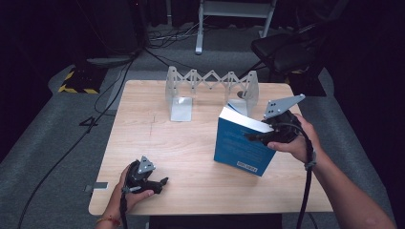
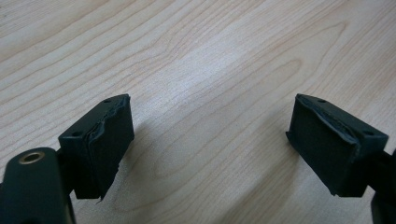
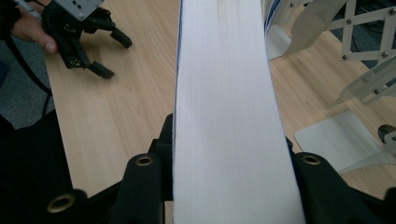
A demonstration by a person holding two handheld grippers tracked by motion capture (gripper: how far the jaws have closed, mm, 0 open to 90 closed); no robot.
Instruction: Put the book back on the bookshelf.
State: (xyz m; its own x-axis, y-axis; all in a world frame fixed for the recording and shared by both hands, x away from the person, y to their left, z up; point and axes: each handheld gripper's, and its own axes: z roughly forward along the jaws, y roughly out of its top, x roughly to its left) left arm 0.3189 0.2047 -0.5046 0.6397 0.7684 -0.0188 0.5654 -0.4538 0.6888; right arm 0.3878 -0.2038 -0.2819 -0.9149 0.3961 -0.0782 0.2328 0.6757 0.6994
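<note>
A thick book (image 1: 241,145) with a blue cover and a white page block stands tilted at the right of the wooden table (image 1: 157,143). My right gripper (image 1: 260,136) is shut on its upper right edge. In the right gripper view the page edge (image 3: 224,84) runs up between the two black jaws of the right gripper (image 3: 229,154), which press on both covers. Whether the book's bottom touches the table I cannot tell. My left gripper (image 1: 162,183) rests near the front left edge, open, with only bare wood between its pads (image 2: 107,140). The left gripper (image 3: 107,56) also appears far off.
An expandable metal book rack (image 1: 210,86) with scissor links stands at the table's back, just behind the book; its flat base plates (image 3: 336,140) lie on the wood. Behind the table, a black chair (image 1: 286,47) and cables sit on the grey floor.
</note>
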